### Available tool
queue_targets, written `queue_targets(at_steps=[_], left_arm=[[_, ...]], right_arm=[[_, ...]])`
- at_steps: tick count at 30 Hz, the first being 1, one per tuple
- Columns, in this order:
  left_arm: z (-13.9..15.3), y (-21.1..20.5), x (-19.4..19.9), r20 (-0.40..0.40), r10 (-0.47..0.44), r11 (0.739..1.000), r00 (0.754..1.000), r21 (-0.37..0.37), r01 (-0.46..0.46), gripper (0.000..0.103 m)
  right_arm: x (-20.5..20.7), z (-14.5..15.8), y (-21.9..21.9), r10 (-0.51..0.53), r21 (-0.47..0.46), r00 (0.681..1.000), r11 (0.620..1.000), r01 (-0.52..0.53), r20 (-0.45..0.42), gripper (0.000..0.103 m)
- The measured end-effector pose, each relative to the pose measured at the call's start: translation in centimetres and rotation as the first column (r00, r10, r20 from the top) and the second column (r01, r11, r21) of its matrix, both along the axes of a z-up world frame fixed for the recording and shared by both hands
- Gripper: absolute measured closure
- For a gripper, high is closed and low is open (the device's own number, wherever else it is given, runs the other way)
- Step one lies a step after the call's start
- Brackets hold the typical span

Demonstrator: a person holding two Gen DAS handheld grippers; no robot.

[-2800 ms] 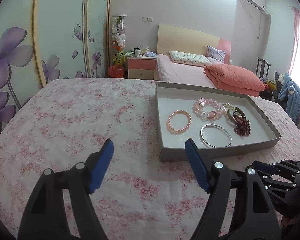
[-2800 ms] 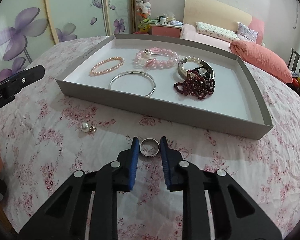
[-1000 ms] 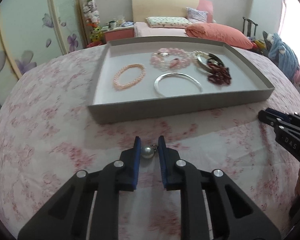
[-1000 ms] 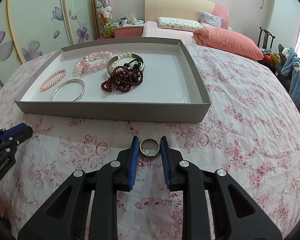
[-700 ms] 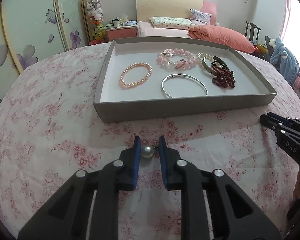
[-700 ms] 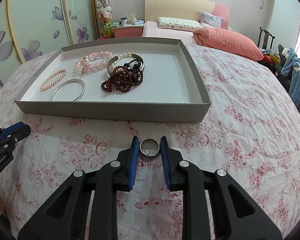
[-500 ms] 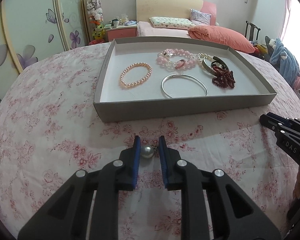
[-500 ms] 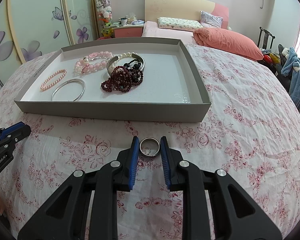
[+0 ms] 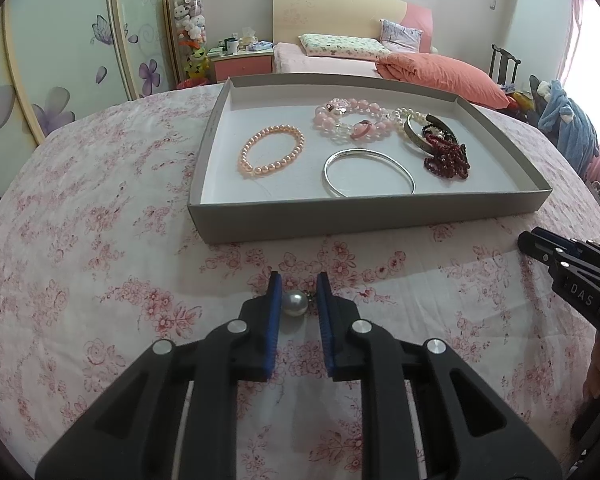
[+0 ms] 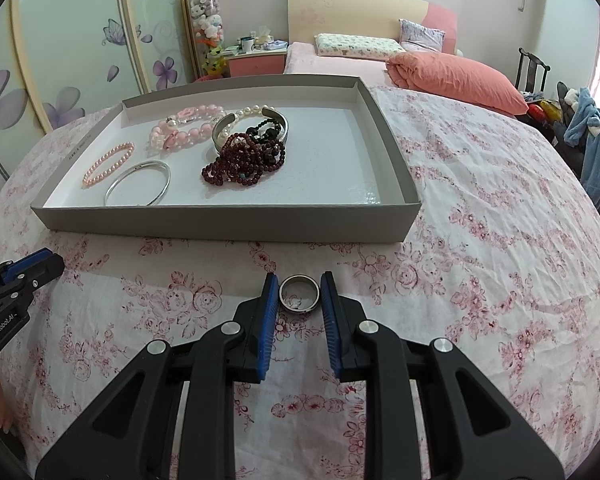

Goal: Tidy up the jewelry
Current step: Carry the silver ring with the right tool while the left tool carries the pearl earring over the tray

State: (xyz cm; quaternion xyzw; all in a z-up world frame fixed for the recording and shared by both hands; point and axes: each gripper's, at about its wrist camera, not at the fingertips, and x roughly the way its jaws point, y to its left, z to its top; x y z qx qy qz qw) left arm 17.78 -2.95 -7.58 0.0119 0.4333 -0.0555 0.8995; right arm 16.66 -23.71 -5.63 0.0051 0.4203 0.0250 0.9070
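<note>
On the near side of the flowered cloth (image 9: 100, 240): held two small pieces, one in each gripper, both just short of the tray's near wall.
Change on the left: went from wide open and empty a few seconds back to closed on the pearl earring (image 9: 293, 304), then stayed almost the same for the last second.
Change on the right: none to speak of; kept the same grip on the ring (image 10: 299, 299) the whole time.
Meaning for the task: picked up both loose pieces, so probably only needed to carry them over the wall and set them down inside.
Left gripper (image 9: 299, 292) jaws: nearly together, pinched on the pearl earring; left pad against the pearl, small metal bit toward the right pad.
Right gripper (image 10: 299, 292) jaws: a little apart, clamped on the ring, one pad on each side, ring lying flat with its hole facing up.
Off the cloth or not: could not tell for either piece.
Tray (image 9: 360, 216): sat on the far side of both grippers, not touched by either.
Already in the tray: pink bead bracelet (image 9: 271, 151) on the left, silver bangle (image 9: 368, 172) in the middle near the front wall, dark red beads (image 9: 446, 158) to the right.
Free room: bare floor on the tray's right side (image 10: 340, 152), a likely spot for the ring.
</note>
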Motion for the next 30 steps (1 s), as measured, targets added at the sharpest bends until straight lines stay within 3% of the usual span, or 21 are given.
queue_targets(at_steps=[8,13,21,26,30], left_arm=[[0.4,1.8,-1.2,-0.009,0.020,0.999,1.000,-0.050,-0.020,0.085],[2.0,1.9,-2.3,0.053,0.022,0.998,0.998,-0.063,-0.019,0.085],[5.8,0.6,-4.9,0.248,0.007,0.999,0.969,-0.042,0.004,0.085],[7.6,0.0,-6.2,0.356,-0.002,0.999,0.935,-0.045,0.019,0.085],[8.3,-0.3,-6.5,0.398,0.001,0.998,0.917,-0.055,0.023,0.085]], right_arm=[[-2.2,0.1,0.3,0.048,0.050,0.999,0.998,-0.047,-0.012,0.080],[-3.2,1.0,1.0,0.062,0.074,0.998,0.995,-0.064,0.024,0.080],[-5.1,4.8,2.0,0.069,0.059,0.978,0.995,-0.082,0.195,0.081],[-6.4,7.3,2.0,0.054,0.045,0.937,0.996,-0.074,0.345,0.080],[-7.2,8.5,2.0,0.047,0.032,0.900,0.997,-0.068,0.434,0.080]])
